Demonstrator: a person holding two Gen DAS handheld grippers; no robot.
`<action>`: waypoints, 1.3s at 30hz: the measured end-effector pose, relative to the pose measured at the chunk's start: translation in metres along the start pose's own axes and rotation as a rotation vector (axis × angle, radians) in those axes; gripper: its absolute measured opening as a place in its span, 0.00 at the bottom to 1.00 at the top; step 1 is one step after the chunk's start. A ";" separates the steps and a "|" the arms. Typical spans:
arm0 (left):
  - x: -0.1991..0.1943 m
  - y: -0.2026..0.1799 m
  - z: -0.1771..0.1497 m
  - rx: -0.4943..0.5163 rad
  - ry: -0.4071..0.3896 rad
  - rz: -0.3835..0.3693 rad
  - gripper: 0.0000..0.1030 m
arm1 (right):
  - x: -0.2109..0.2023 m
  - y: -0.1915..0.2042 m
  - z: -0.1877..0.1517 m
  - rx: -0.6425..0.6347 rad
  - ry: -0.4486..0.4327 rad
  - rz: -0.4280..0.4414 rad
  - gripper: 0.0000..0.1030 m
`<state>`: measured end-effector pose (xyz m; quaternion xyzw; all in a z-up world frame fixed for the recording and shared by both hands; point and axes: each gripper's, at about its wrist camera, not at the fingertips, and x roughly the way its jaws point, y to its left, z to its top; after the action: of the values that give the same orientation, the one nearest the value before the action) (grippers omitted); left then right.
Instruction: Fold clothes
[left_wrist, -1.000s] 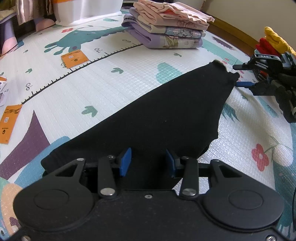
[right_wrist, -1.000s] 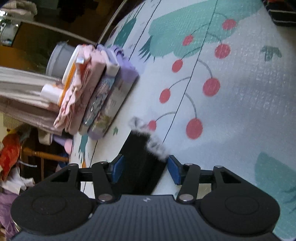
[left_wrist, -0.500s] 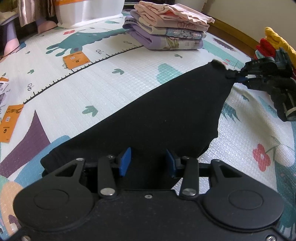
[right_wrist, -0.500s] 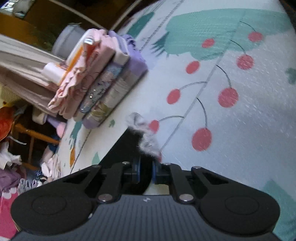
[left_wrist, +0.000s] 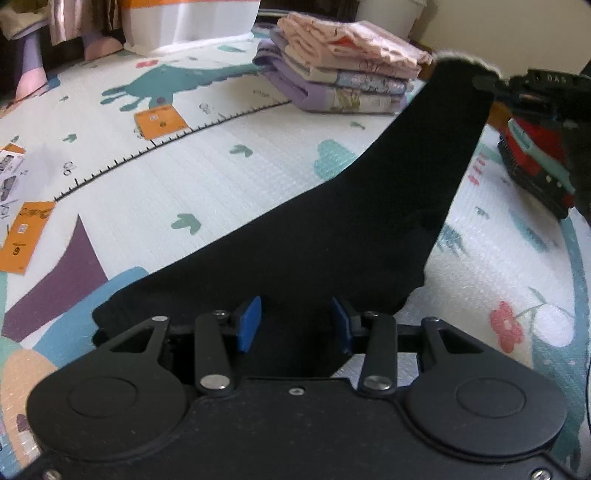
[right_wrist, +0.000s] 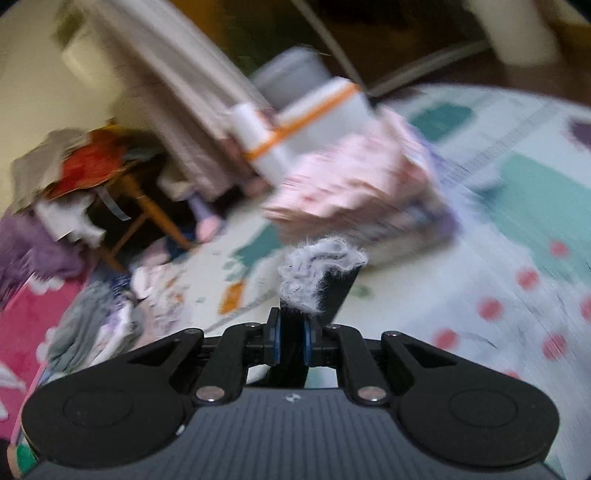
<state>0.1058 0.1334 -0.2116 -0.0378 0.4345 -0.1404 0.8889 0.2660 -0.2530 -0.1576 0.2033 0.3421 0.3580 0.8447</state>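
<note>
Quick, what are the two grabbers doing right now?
Left gripper: jaws apart, black cloth between them; grip cannot be told.
Right gripper: shut on the cloth's fuzzy end.

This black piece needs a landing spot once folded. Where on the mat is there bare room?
Free: the play mat between the black garment and the orange cards. Crowded: the far edge with the folded stack and the right edge by the red-and-black pile.
</note>
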 end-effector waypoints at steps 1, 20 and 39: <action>-0.004 0.001 0.000 -0.005 -0.007 -0.006 0.40 | 0.002 0.011 0.002 -0.032 0.003 0.022 0.13; -0.098 0.072 -0.045 -0.361 -0.141 -0.042 0.40 | 0.092 0.201 -0.033 -0.559 0.233 0.251 0.13; -0.118 0.096 -0.080 -0.449 -0.126 -0.018 0.40 | 0.140 0.268 -0.181 -1.132 0.321 0.239 0.21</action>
<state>-0.0052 0.2628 -0.1891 -0.2471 0.3983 -0.0457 0.8822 0.0816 0.0464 -0.1843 -0.2978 0.1965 0.6032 0.7134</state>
